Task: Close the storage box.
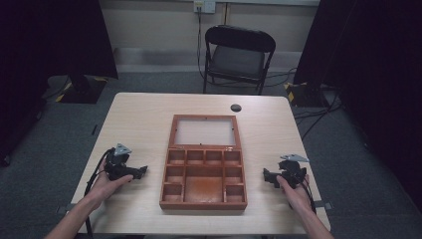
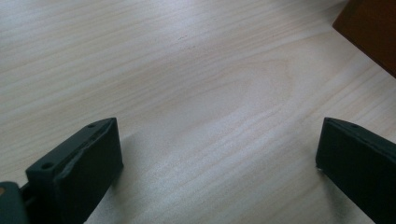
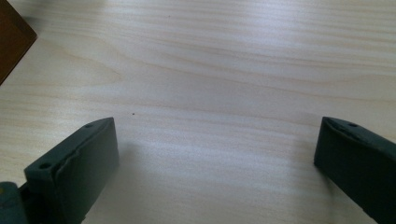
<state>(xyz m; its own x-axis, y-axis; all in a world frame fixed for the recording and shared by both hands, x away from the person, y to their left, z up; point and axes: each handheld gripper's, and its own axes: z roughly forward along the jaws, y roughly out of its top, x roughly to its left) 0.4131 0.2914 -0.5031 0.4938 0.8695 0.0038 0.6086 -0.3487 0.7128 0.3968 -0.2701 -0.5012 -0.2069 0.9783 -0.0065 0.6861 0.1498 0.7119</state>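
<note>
A reddish-brown wooden box (image 1: 203,201) lies open in the middle of the table, its glass-paned lid (image 1: 204,132) folded back flat and its several compartments holding nothing I can see. My left gripper (image 1: 142,171) rests on the table to the box's left, held by a hand; its jaws stand wide apart over bare wood (image 2: 217,144), with a corner of the box (image 2: 373,32) at the upper right. My right gripper (image 1: 266,177) rests to the box's right, jaws also wide apart with nothing between them (image 3: 217,144); a box corner (image 3: 11,37) shows at upper left.
The pale wooden table (image 1: 139,119) has a round dark cable hole (image 1: 236,107) near its far edge. A black folding chair (image 1: 238,57) stands behind the table. Dark curtains hang at both sides, and cables lie on the grey floor at the right.
</note>
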